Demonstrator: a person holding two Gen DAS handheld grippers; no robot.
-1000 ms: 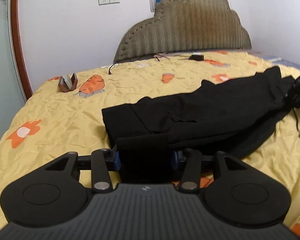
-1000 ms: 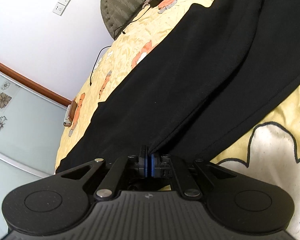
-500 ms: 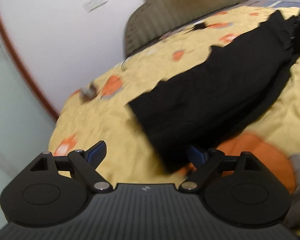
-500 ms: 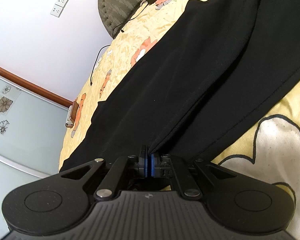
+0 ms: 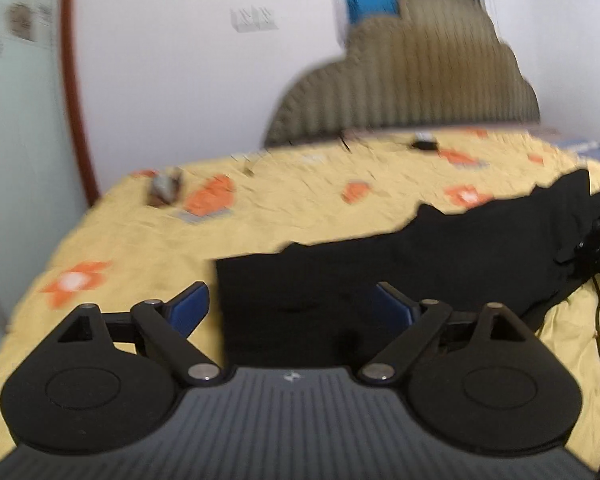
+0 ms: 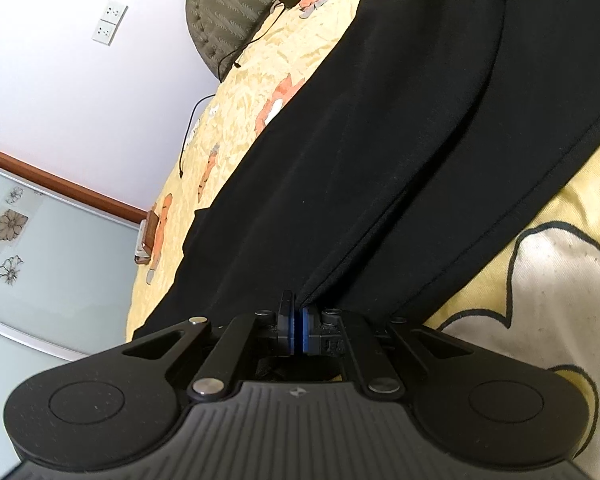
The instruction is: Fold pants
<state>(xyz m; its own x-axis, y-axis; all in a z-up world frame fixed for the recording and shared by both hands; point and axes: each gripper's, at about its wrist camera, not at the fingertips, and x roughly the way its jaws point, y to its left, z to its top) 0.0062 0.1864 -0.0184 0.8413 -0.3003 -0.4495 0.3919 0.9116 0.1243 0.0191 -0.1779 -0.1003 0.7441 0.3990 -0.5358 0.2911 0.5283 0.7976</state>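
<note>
Keep right gripper point(image 6: 295, 322) clamped on black pants point(image 6: 380, 140) lying across yellow bedspread point(image 5: 300, 208). Left gripper point(image 5: 292, 312): jaws just opened wide, cloth released. Re-grip folded edge squarely.

Bed with yellow flower-print bedspread point(image 5: 292, 216): black pants point(image 5: 400, 272) are lying across centre-right; small brown object point(image 5: 164, 190) is sitting upper left; cable point(image 6: 204, 120) is trailing near the headboard.

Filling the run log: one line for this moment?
left gripper: open, just released pants | right gripper: shut on pants | bed
</note>
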